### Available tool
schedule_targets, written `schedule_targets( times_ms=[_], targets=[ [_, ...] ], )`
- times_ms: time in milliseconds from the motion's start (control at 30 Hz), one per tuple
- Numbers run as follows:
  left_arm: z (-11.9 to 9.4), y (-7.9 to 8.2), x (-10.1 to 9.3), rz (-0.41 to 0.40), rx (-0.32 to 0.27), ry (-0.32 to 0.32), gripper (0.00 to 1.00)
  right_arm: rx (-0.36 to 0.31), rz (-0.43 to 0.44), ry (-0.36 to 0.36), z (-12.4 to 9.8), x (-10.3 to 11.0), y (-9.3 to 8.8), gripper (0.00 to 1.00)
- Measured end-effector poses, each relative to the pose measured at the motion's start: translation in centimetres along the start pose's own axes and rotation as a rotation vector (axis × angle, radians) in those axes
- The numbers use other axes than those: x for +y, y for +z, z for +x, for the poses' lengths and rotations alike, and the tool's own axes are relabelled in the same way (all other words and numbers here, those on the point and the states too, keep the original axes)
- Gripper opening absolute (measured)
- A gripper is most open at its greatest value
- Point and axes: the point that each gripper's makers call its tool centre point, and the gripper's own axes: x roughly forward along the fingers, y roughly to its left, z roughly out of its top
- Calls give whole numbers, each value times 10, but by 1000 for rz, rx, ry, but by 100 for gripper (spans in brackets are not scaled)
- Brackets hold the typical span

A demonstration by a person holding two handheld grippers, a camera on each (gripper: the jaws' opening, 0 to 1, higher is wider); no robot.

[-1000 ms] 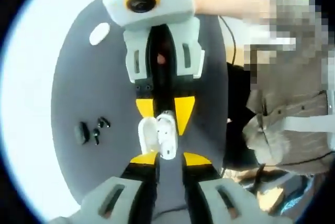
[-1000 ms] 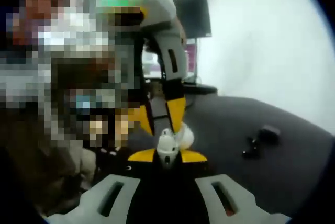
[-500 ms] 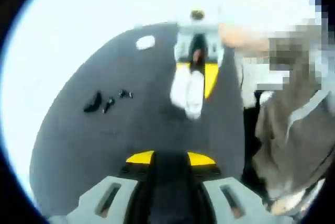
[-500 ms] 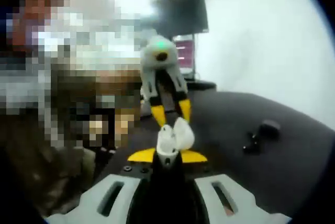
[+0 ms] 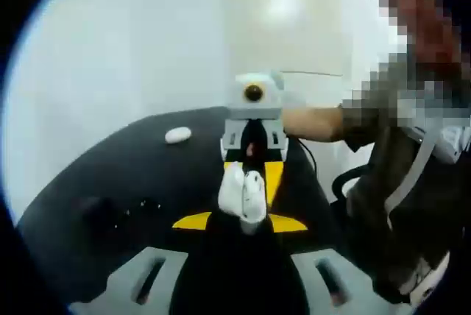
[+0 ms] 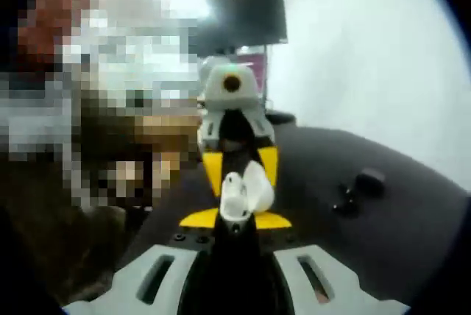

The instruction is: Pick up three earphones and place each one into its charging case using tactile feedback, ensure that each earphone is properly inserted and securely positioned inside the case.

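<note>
We saw the right tongs (image 6: 234, 225) clenched on an open white case (image 6: 241, 196), lid tilted right. The left tongs (image 5: 239, 221) faced them, tips touching the case; their grip we couldn't tell. Black earphones (image 6: 343, 202) lay right of the right tongs.

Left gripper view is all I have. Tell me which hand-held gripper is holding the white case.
Observer: The right hand-held gripper. In the right gripper view, the white case rises from between its own jaws, lid open.
Operator: Identify the dark blur at my left.
Observer: It is sharper in the right gripper view: a black case with small black earbuds lying beside it, not inside it.
</note>
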Motion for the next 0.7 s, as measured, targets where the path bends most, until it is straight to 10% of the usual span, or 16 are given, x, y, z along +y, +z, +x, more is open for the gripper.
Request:
schedule_targets(
  times_ms=[167, 700],
  targets=[
    [1, 6, 0, 101, -151, 34, 25, -4, 80, 12, -1, -2, 0, 17],
    [-5, 10, -10, 371, -115, 145, 21, -14, 229, 23, -5, -2, -3, 17]
  ],
)
